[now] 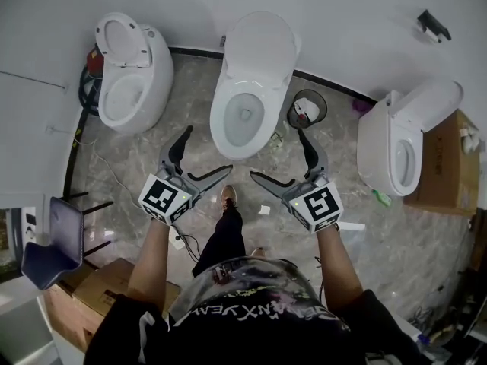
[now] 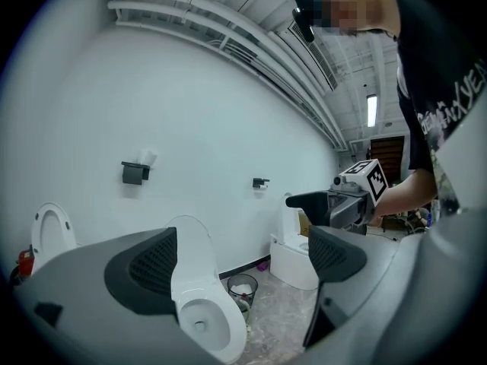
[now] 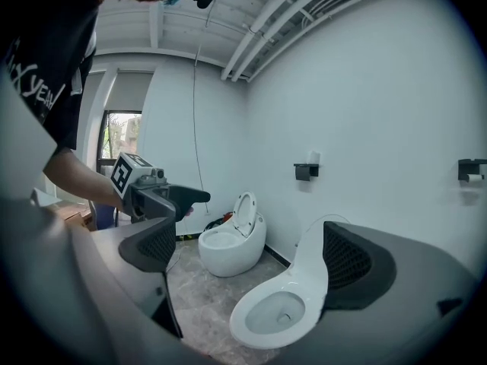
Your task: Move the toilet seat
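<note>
White and glossy, the toilet seat (image 1: 262, 48) stands raised, tipped back against the wall at the far edge of the floor (image 1: 144, 181), above the open bowl (image 1: 242, 120) of the middle toilet. Whether ring and lid are both up together I cannot tell. Nothing touches it.

The left gripper (image 1: 207, 150) and the right gripper (image 1: 278, 154) hang side by side, short of the bowl's front rim. Each has its jaws spread wide with nothing between them, and each gripper view looks through that gap at the seat from well off.

By my judgement the task is not begun. The reach, the grasp on the seat's edge and, most likely, the swing down onto the bowl are all left to do.

Just right of the bowl, a round waste bin (image 1: 307, 109) sits on the floor near the wall. An egg-shaped toilet (image 1: 133, 74), its own seat up, stands toward the far left corner. A third toilet (image 1: 403, 143) stands at the right edge, with a cardboard box (image 1: 445, 166) just beside it.
</note>
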Tool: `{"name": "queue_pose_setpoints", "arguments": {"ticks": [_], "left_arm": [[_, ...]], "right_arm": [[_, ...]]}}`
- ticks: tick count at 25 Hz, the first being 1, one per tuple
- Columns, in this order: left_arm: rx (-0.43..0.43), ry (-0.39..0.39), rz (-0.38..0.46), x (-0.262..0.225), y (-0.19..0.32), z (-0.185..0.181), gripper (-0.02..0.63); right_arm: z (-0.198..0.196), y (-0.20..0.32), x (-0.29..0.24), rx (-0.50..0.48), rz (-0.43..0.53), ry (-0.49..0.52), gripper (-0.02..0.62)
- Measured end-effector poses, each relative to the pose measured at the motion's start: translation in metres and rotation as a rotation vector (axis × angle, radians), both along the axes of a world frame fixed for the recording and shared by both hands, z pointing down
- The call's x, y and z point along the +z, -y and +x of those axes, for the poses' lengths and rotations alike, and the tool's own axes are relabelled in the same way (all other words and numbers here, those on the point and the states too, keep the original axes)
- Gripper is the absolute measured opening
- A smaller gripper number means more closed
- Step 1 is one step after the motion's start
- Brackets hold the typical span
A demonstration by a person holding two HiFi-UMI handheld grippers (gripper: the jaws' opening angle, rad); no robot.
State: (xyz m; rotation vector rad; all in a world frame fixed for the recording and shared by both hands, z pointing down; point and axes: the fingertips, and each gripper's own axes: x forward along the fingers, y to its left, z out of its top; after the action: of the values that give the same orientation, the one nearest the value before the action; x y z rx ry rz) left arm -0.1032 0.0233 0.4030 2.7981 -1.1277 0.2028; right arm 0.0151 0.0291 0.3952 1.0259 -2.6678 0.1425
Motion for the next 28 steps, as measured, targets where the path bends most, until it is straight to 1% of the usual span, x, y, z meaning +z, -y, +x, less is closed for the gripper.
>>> {"name": "queue_pose_setpoints", "arguments": {"ticks": [13, 18, 21, 28], "left_arm": [[0.049, -0.025, -0.066, 0.035, 0.086, -0.03, 0.52], [0.062, -0.044, -0.09, 0.048, 0.108, -0.04, 0.52], [0.073, -0.043, -0.097, 0.055, 0.117, -0.044, 0.52], [0.078, -0.037, -0.103, 0.068, 0.133, -0.045, 0.52]], "right_arm": [[-0.035, 0.085, 0.03, 0.037, -0.054, -0.035, 0.584], [-0.048, 0.103, 0.042, 0.039, -0.073, -0.063, 0.584], [-0.055, 0.114, 0.046, 0.049, -0.064, -0.059, 0.584], [-0.053, 0.129, 0.064, 0.061, -0.08, -0.066, 0.584]]}}
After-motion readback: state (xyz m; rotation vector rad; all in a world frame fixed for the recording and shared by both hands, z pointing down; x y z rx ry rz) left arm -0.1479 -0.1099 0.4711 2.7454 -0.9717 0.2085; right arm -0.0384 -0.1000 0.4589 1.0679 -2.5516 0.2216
